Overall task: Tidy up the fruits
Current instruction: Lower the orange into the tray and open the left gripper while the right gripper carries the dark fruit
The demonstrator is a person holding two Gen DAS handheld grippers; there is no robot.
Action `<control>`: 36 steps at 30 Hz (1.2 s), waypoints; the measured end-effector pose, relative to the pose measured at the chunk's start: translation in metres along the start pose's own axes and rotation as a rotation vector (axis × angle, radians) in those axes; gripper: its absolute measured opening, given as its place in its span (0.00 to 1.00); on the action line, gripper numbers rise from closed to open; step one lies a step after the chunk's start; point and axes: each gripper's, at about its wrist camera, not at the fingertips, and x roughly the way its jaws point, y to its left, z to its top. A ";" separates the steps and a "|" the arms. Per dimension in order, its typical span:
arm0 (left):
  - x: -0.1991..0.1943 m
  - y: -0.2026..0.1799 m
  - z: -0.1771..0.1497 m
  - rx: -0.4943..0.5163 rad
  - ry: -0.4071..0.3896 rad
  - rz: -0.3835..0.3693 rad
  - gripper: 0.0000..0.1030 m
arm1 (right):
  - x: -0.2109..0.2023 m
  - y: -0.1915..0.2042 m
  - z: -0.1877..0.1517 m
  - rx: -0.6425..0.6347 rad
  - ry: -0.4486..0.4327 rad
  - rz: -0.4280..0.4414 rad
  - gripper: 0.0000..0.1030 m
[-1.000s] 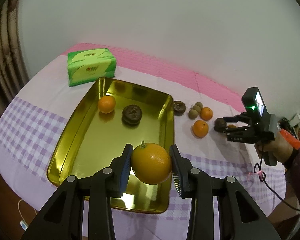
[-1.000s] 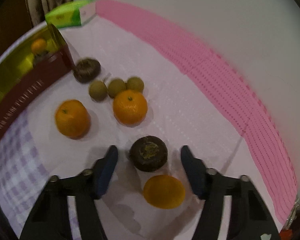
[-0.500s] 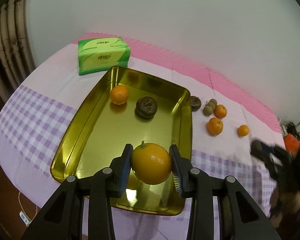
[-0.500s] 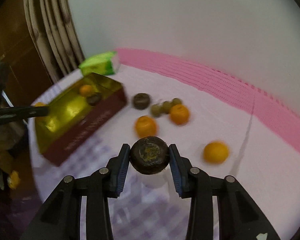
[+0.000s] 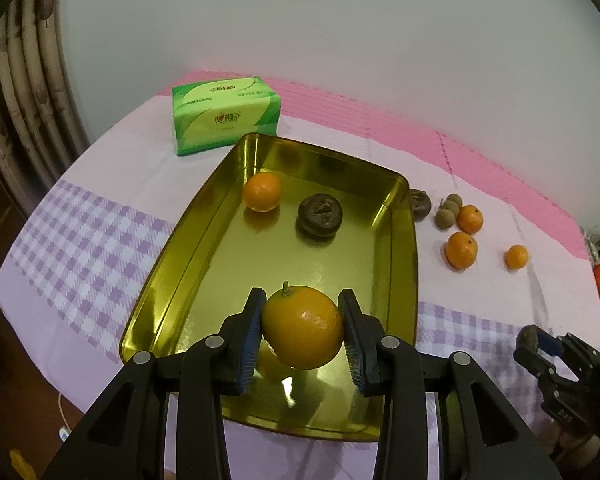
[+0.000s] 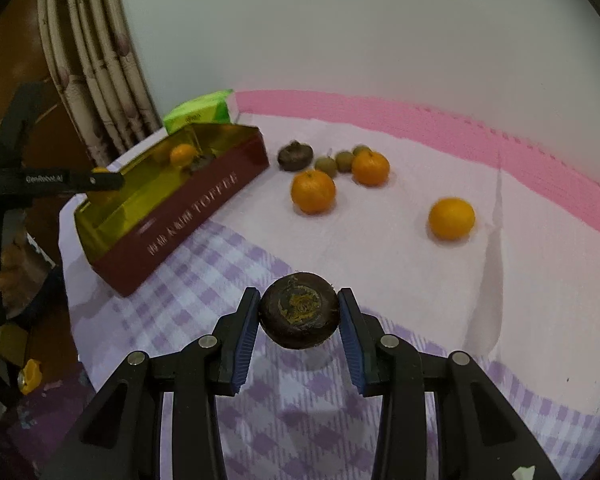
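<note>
Nearby: tissue pack [image 5: 225,114] behind gold tray [image 5: 172,268]; curtain [image 6: 96,60] left.

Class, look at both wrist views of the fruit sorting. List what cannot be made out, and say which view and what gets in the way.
1. Dark fruit beside the gold tray, left wrist view: the tray's wall hides part of it.
2. Right hand-held gripper, left wrist view: cut off by the picture's edge.
3. Small brown fruits, right wrist view: too small to name.
4. Orange in the left hand-held gripper, right wrist view: mostly hidden behind a finger.
</note>
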 end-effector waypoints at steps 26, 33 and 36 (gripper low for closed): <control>0.059 0.008 0.032 0.119 0.051 0.162 0.37 | 0.002 0.000 -0.006 0.007 0.016 0.003 0.35; 0.067 0.007 0.035 0.139 0.051 0.183 0.38 | 0.005 0.000 -0.009 0.011 0.025 0.001 0.35; 0.069 0.009 0.036 0.144 0.042 0.194 0.38 | 0.005 0.000 -0.009 0.013 0.027 0.001 0.35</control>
